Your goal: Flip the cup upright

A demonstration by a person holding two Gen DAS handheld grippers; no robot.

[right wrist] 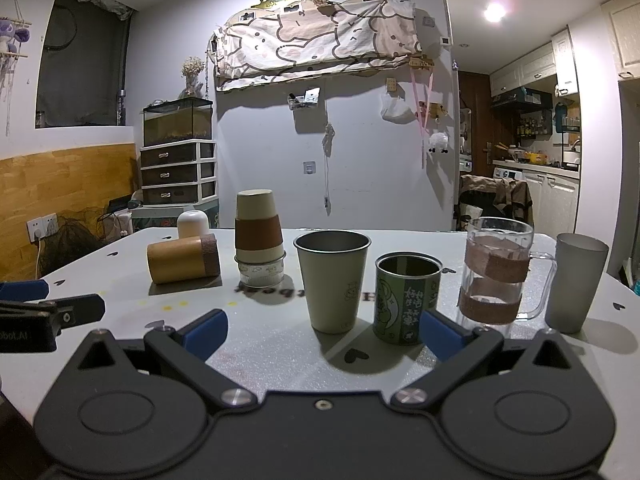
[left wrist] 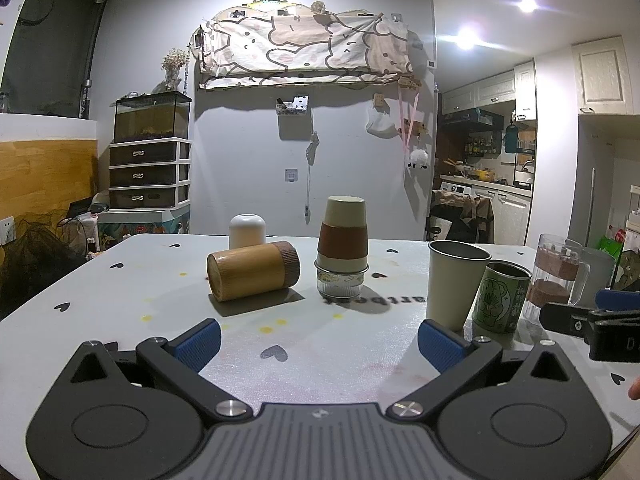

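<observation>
A bamboo cup [left wrist: 253, 270] lies on its side on the white table [left wrist: 120, 300], its ribbed dark rim end to the right; it also shows in the right wrist view [right wrist: 183, 259]. A paper cup with a brown sleeve [left wrist: 343, 232] stands upside down on an upside-down glass cup [left wrist: 340, 280]; the stack also shows in the right wrist view [right wrist: 258, 228]. A small white cup [left wrist: 247, 230] stands upside down behind. My left gripper [left wrist: 318, 344] is open and empty, short of the bamboo cup. My right gripper [right wrist: 322, 330] is open and empty before the upright cups.
Upright on the right: a cream metal cup [right wrist: 333, 280], a green printed cup [right wrist: 406, 298], a glass mug with brown bands [right wrist: 498, 270] and a frosted grey tumbler [right wrist: 574, 280]. The right gripper's tip [left wrist: 592, 316] shows at the left view's right edge.
</observation>
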